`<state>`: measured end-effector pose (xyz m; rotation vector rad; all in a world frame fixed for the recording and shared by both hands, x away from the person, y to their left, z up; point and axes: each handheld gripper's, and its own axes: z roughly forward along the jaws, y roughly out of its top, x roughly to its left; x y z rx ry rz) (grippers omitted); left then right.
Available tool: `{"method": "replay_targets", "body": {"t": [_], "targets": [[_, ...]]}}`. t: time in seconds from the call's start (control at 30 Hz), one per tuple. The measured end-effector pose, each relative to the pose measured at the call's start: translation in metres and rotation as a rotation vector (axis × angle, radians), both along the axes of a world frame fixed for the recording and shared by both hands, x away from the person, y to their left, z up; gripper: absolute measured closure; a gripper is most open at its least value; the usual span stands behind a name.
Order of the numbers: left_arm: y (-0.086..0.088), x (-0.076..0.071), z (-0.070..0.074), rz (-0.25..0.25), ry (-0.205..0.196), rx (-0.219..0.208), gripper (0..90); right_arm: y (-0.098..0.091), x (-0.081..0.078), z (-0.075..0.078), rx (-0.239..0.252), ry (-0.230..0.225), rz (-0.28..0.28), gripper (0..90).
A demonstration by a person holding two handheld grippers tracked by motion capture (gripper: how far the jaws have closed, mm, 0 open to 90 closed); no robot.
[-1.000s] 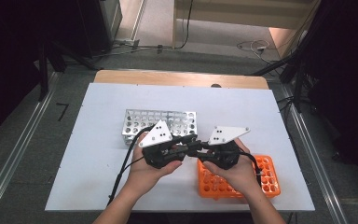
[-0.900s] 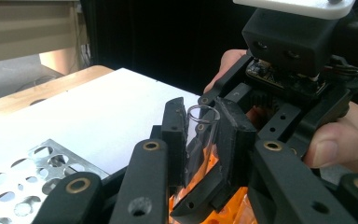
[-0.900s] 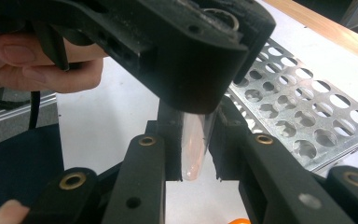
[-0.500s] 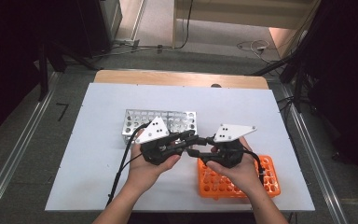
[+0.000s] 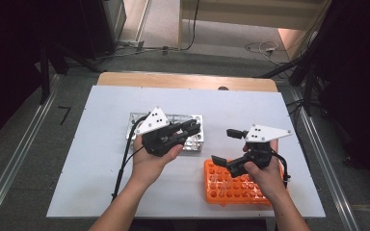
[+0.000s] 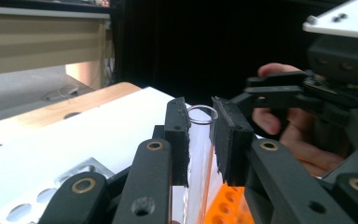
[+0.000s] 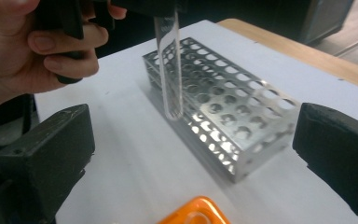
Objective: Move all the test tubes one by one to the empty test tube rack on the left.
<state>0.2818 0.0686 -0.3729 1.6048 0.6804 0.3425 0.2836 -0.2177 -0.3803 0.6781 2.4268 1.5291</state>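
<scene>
My left hand-held gripper (image 6: 200, 140) pinches the tube (image 6: 198, 154) above the metal rack (image 7: 223, 126); right hand-held gripper (image 7: 191, 154), jaws just opened wide, holds nothing. Risk: tube tilts, misses a hole, slips.

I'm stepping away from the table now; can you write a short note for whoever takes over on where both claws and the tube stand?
Left claw: shut on a clear glass tube, gripping it near its open rim; the tube hangs upright above the table, beside the metal rack.
Right claw: jaws have just been opening and stand wide, nothing between them; it sits over the orange rack.
Done: the tube is in the left claw alone, clear of both racks.
Left: likely to lower the tube into a hole of the metal rack, then release. Which hole is meant cannot be told.
</scene>
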Motion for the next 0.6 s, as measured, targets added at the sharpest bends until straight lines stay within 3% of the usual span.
{"method": "replay_targets", "body": {"t": [0.33, 0.6], "targets": [[-0.007, 0.036, 0.003, 0.05, -0.01, 0.016, 76.0, -0.049, 0.0, -0.006, 0.038, 0.001, -0.115, 0.0], [-0.013, 0.063, -0.007, 0.093, -0.008, -0.002, 76.0, -0.085, -0.006, -0.019, 0.038, 0.009, -0.165, 0.0]]}}
